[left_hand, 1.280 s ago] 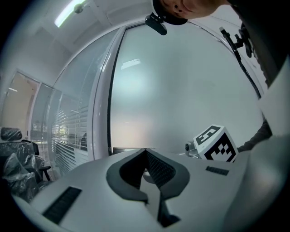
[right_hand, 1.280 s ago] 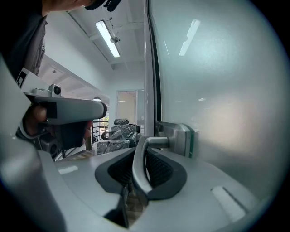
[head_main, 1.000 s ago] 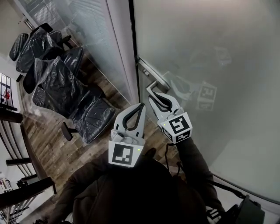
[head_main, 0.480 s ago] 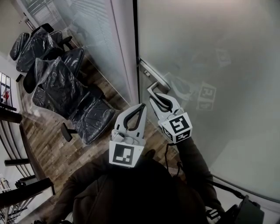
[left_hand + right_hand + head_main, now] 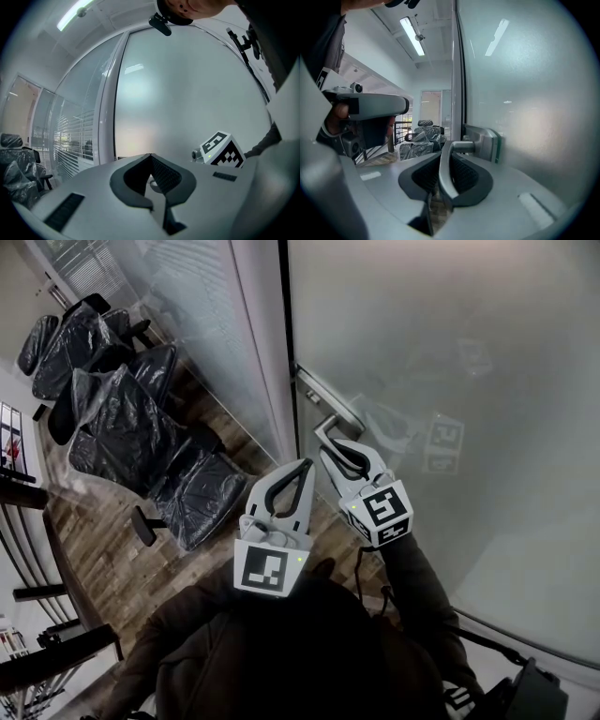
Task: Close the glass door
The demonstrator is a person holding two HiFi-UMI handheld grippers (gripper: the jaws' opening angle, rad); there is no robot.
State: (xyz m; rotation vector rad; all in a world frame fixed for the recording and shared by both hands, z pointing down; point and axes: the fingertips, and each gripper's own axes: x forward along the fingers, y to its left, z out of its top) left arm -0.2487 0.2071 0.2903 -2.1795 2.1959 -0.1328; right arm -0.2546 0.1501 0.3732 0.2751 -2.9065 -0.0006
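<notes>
An office with a wood-plank floor [image 5: 103,549] and plastic-wrapped black chairs [image 5: 122,418] fills the upper left. At centre, the right gripper [image 5: 339,454] clamps the silver lever handle [image 5: 326,432]. Beside it, the left gripper [image 5: 298,470] is closed on nothing. The frosted glass door [image 5: 450,381] sits close to its frame but is perhaps not yet latched.
</notes>
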